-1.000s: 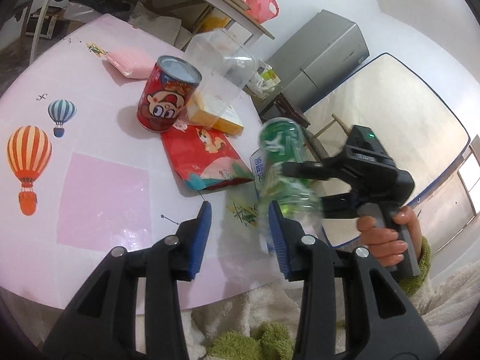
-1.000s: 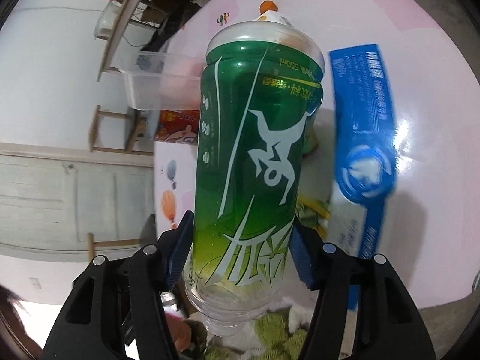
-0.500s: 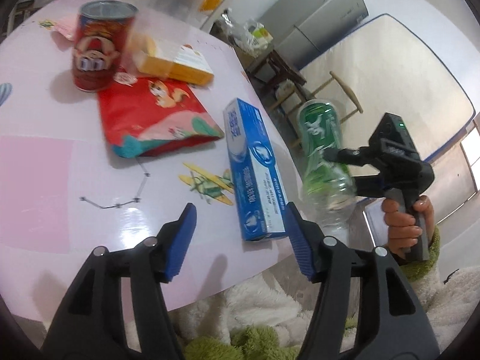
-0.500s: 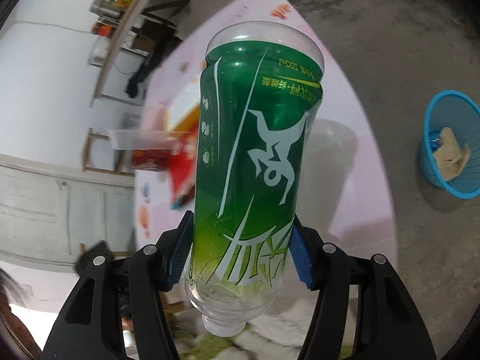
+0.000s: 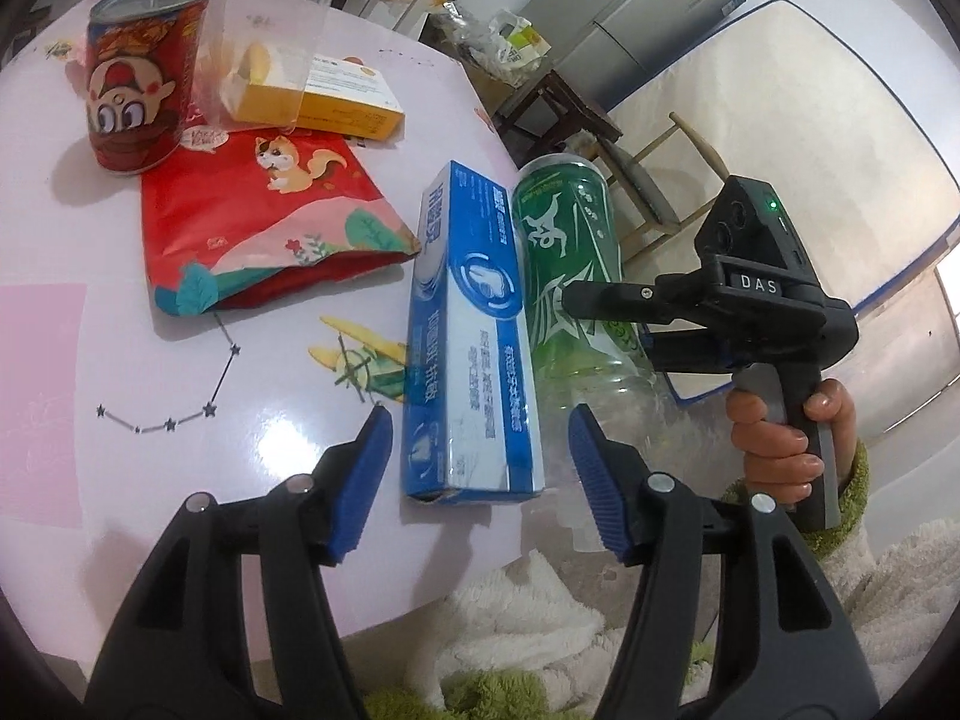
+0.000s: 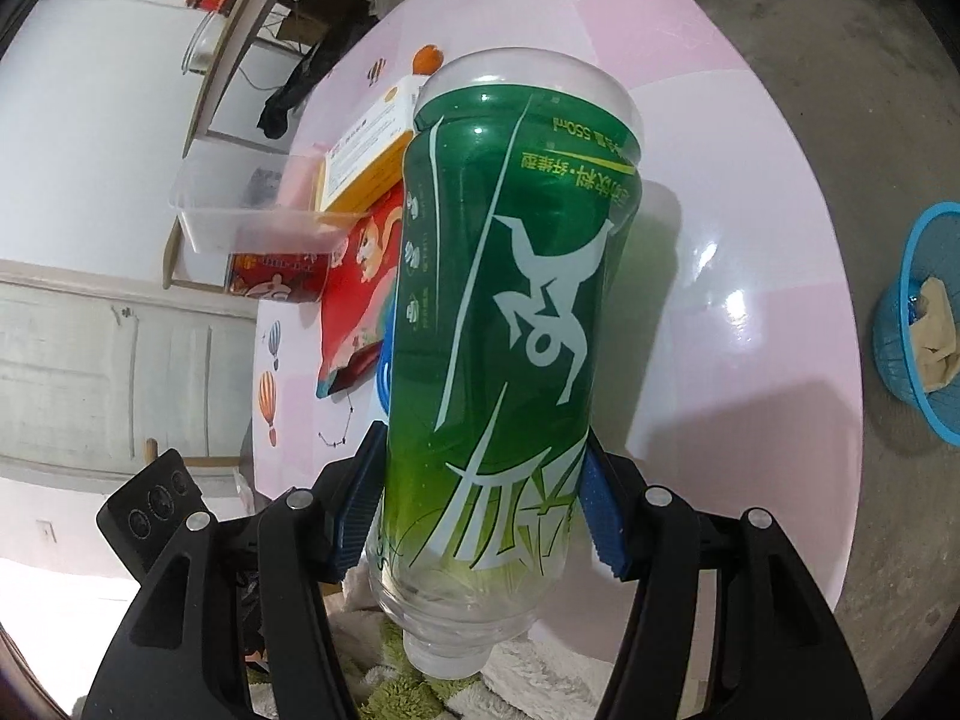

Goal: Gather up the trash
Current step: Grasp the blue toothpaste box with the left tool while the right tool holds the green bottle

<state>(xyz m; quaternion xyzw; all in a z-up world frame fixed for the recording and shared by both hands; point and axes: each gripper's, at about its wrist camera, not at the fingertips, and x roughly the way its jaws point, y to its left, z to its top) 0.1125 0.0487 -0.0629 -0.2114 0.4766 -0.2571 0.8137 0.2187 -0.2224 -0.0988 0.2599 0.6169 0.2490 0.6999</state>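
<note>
gripping green bottle neck-down, right hand-held gripper tilted twd table.

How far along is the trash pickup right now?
Done: the blue basket on the floor already holds some scraps. In hand: the right gripper clamps the green bottle; the left gripper is open at the toothpaste box. Left: red can, snack bag, yellow box.

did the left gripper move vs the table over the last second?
Yes. The left gripper went from facing the red can to straddling the near end of the blue toothpaste box on the table; its jaws have just been opening.
</note>
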